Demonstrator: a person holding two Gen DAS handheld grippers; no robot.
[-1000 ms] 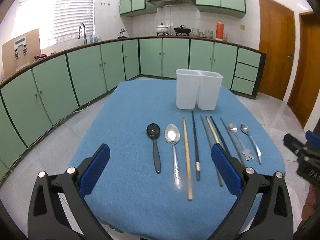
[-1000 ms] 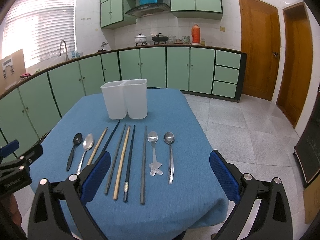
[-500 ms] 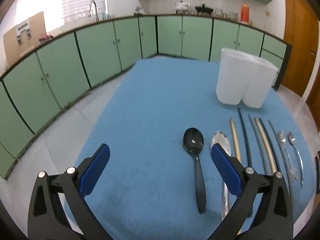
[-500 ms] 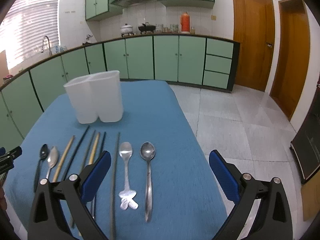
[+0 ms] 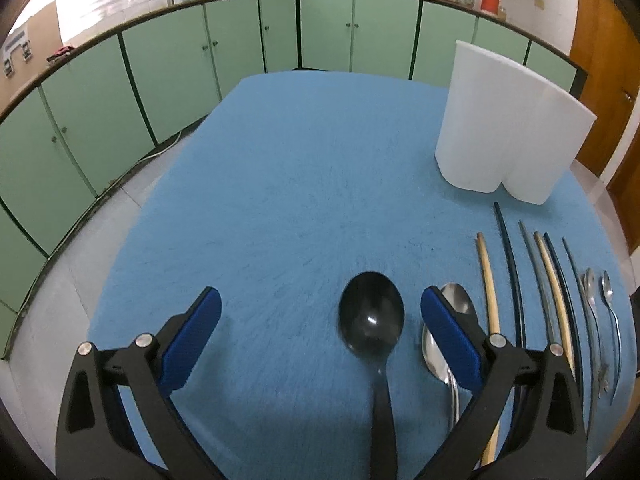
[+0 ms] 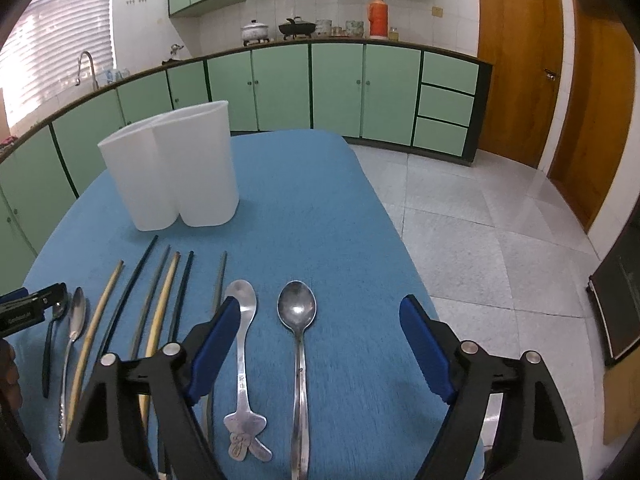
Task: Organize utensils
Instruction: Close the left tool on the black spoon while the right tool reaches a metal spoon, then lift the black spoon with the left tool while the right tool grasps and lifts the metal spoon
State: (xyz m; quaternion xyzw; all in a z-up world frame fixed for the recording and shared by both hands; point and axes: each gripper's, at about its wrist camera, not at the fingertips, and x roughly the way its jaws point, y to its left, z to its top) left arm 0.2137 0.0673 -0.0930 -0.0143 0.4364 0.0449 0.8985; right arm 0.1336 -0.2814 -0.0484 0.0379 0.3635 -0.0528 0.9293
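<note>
A row of utensils is lying on the blue tablecloth [image 5: 280, 184], just in front of the white two-compartment holder [image 6: 176, 168], which serves here as the landmark. The holder is standing upright toward the far side of the cloth, and nothing can be seen sticking out of it.

Nearest the holder's front, six chopsticks [image 6: 160, 312] are lying side by side, their tips pointing toward it without touching it. Beyond the holder's left side, the black spoon [image 5: 372, 320] is lying bowl-up with a steel spoon [image 5: 440, 344] just beside it. Beyond the holder's right side, a spoon with a decorated handle [image 6: 242, 360] and a plain steel spoon [image 6: 298, 344] are lying parallel, close but apart.

The left gripper [image 5: 320, 312] is hanging over the black spoon with its blue fingers spread wide; the spoon's bowl is lying between them, nearer the right finger, and neither pad is touching it. That right finger is covering part of the steel spoon.

The right gripper [image 6: 320, 320] has just been narrowing its jaws, yet its fingers are standing well apart. The plain steel spoon is lying in the gap untouched, while the left finger is overlapping the decorated spoon's stem in view; whether it is touching cannot be told.

Green cabinets [image 6: 280, 88] are lining the walls behind the holder.
</note>
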